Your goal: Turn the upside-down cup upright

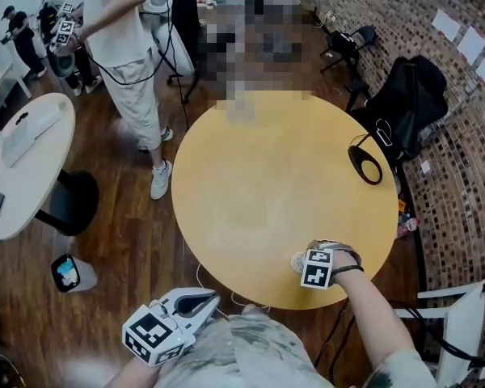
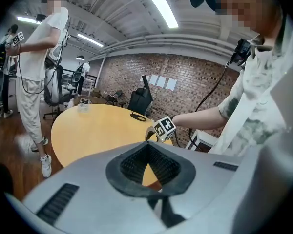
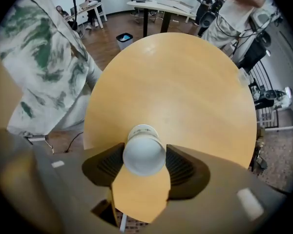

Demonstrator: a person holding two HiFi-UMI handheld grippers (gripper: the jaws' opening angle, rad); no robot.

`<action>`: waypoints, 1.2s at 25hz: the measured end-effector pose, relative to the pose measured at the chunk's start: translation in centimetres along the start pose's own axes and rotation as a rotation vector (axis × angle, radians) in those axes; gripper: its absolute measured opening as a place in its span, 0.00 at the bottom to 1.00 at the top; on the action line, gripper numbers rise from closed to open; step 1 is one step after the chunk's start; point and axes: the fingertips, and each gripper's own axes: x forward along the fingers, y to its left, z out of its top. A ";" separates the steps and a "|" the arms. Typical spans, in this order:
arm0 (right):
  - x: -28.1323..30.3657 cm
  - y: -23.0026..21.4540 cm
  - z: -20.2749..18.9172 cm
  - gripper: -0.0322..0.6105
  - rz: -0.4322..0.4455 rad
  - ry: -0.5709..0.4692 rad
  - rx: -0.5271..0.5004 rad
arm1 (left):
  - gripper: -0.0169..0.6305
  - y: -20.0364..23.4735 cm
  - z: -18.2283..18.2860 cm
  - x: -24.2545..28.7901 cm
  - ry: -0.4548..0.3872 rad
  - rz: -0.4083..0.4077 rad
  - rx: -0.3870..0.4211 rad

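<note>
Cup (image 3: 142, 145): white, sits btwn the jaws of the right gripper (image 3: 144, 161), which are closed onto its sides w/ a pad on each flank. In the head view it shows as a small white round (image 1: 300, 261) at the near edge of the table (image 1: 267, 176), just left of the gripper's marker cube. One round end faces the gripper cam and a ringed end points away. We can't tell which end is the mouth, or whether the cup touches the wood.

Step, as we judge it: grip is made. That fits either a cup just caught for the flip or one already rolled over and abt to be set down.

Either way, the finish needs the mouth up and the base flat, further in from the edge. Squeeze lightly, since a thin cup will likely dent.

Left gripper (image 2: 147, 147): jaw tips together, nothing in them, held off the table by our body.
</note>
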 end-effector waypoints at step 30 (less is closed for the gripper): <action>3.9 -0.4 -4.4 0.45 -0.187 -0.397 0.453 | 0.04 -2.3 1.4 6.1 0.150 -0.078 0.093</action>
